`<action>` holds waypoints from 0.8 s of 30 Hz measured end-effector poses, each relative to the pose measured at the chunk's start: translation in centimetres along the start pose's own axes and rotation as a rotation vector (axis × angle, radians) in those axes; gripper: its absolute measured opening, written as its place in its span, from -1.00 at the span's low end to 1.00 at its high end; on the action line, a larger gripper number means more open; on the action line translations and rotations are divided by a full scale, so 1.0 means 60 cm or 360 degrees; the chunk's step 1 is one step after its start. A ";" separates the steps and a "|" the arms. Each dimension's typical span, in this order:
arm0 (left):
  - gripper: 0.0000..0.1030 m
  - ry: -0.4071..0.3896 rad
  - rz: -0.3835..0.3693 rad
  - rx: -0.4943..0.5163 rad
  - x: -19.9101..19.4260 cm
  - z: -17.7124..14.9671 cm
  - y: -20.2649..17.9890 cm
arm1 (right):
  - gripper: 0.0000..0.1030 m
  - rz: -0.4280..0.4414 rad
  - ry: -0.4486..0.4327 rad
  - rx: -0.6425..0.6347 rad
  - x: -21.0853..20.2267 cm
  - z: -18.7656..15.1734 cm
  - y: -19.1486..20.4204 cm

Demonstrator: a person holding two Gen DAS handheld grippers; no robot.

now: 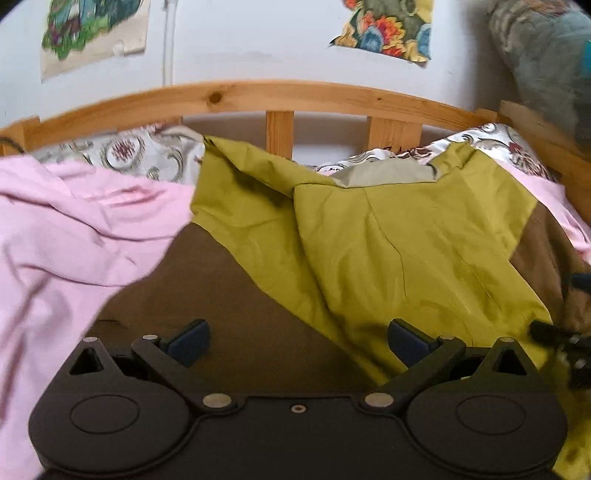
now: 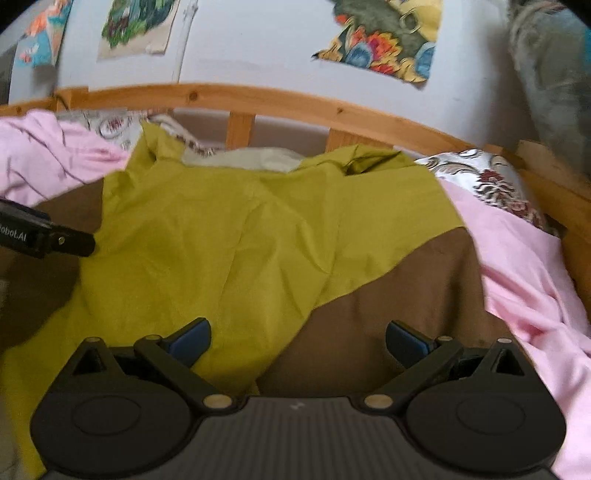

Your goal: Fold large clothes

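An olive-green garment [image 1: 388, 240] lies crumpled on a brown bed cover [image 1: 229, 314], with a paler lining showing at its far edge. In the right wrist view the same green garment [image 2: 229, 240] spreads across the middle and left. My left gripper [image 1: 299, 341] hovers open above the garment's left edge, with nothing between its blue pads [image 1: 190, 341]. My right gripper [image 2: 297, 341] is open too, over the garment's right edge and the brown cover [image 2: 388, 302]. The left gripper's body [image 2: 44, 236] shows at the left of the right wrist view.
Pink cloth [image 1: 66, 240] is heaped on the left and another pink piece [image 2: 528, 277] on the right. Patterned pillows [image 1: 140, 155] lean against a wooden headboard [image 1: 280, 96]. Behind stands a white wall with fabric pictures [image 1: 388, 26].
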State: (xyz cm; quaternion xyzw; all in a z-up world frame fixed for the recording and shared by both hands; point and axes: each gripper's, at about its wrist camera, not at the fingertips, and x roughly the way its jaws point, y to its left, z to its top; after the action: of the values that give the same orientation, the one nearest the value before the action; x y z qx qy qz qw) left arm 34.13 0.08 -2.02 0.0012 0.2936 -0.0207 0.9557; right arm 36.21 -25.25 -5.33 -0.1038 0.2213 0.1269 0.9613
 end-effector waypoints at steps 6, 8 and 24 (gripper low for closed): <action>0.99 -0.0012 -0.0022 0.0034 -0.111 -0.026 0.003 | 0.99 -0.0019 -0.0011 -0.0015 -0.103 -0.014 0.003; 0.99 -0.0016 -0.0064 0.0063 -0.154 -0.047 -0.003 | 0.99 0.0017 0.0005 0.0037 -0.145 -0.027 0.005; 0.99 0.0094 -0.0539 0.0305 -0.313 -0.231 -0.076 | 0.99 0.0252 0.0432 -0.0801 -0.382 -0.165 0.181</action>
State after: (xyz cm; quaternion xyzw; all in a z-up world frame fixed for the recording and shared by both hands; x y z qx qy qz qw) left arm 10.66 -3.54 -2.90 0.0435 0.3143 -0.2089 0.9250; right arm 9.18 -22.04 -5.24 -0.3372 0.3170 0.2372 0.8541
